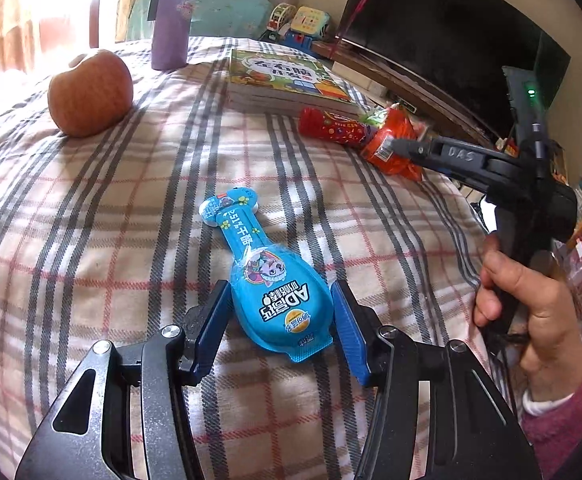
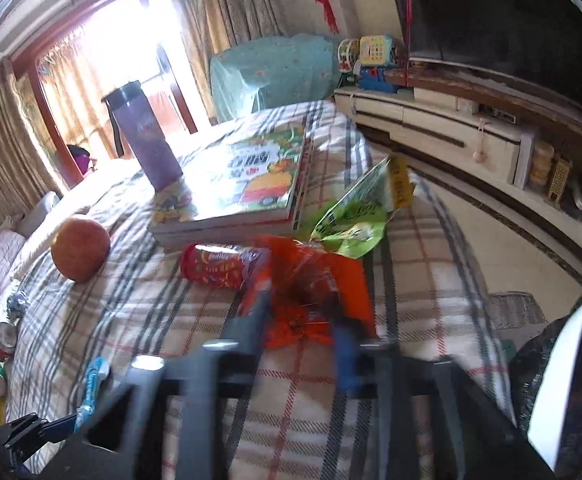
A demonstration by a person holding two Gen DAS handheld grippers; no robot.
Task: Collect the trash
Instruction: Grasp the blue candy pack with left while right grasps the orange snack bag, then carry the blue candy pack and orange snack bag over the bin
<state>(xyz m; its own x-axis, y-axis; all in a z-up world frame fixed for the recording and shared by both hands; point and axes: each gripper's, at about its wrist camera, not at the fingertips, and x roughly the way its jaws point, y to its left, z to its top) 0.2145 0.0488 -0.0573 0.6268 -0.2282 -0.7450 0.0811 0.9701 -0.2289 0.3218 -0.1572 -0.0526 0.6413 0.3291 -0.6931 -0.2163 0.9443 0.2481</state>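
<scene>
My left gripper (image 1: 281,312) fingers are spread around the blue wrapper (image 1: 269,280)'s wide end; light, slick, crushable; right gripper (image 2: 303,320) pinches the orange wrapper (image 2: 315,292)

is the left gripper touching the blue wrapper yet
Cannot tell. In the left wrist view the left gripper straddles the blue wrapper, fingers right at its edges, neither contact nor gap plainly visible.
</scene>
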